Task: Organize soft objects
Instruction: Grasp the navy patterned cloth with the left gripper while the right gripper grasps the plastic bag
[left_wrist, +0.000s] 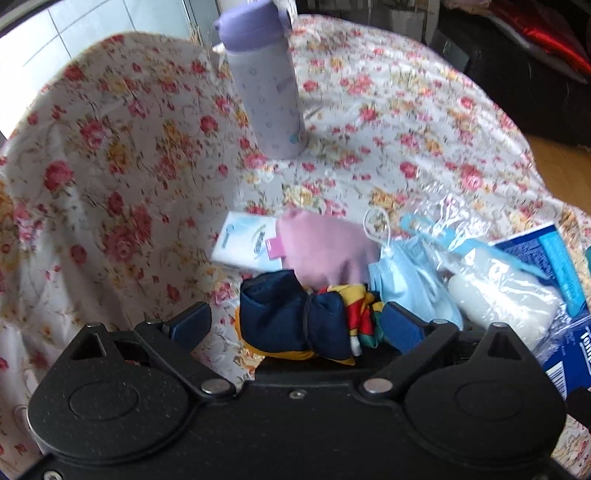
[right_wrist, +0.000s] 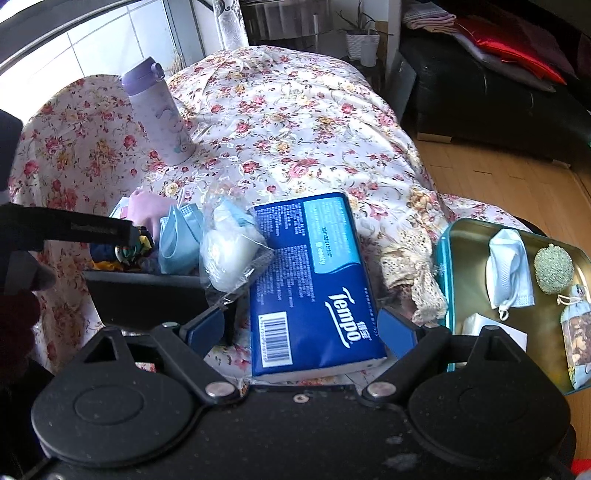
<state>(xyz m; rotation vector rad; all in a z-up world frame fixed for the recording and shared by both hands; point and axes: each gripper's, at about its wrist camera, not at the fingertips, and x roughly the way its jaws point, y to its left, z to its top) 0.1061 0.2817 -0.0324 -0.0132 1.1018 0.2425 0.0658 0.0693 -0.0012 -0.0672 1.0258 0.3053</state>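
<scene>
Tabletop (right_wrist: 295, 122) draped in a rose-print cloth, seen from two hand-held tongs angled steeply down at a row of soft items.

The left tongs (left_wrist: 304, 326) stand apart, their blue pads on either side of a navy fabric bundle (left_wrist: 295, 314) tied with a band, with a multicoloured cloth tucked into it. The pads do not appear to press on it. Just beyond the bundle lie a pink pouch (left_wrist: 325, 247) and a small white tissue packet (left_wrist: 247, 243). To their right are a light blue face mask (left_wrist: 410, 284) and a clear plastic bag of white cotton (left_wrist: 506, 291). A lilac bottle (left_wrist: 266, 85) stands well beyond.

The right tongs (right_wrist: 306, 328) are also wide apart, straddling a blue Tempo tissue pack (right_wrist: 314, 280) that lies flat between the pads. The right pad looks close to the pack's edge; I cannot tell whether it touches. To the right of these tongs sits an open teal tin (right_wrist: 443, 266), already holding a white mask (right_wrist: 508, 273), a knitted green ball (right_wrist: 554, 269) and a small sachet (right_wrist: 576, 332).

Risks, as I judge them: the tissue pack is wide and slick, so closing near one end could let it pivot or slip out. The cotton bag overlaps the pack's upper left corner and could be dragged along. On the left, the loose coloured cloth may pull free of the bundle if only the navy part is pinched.
</scene>
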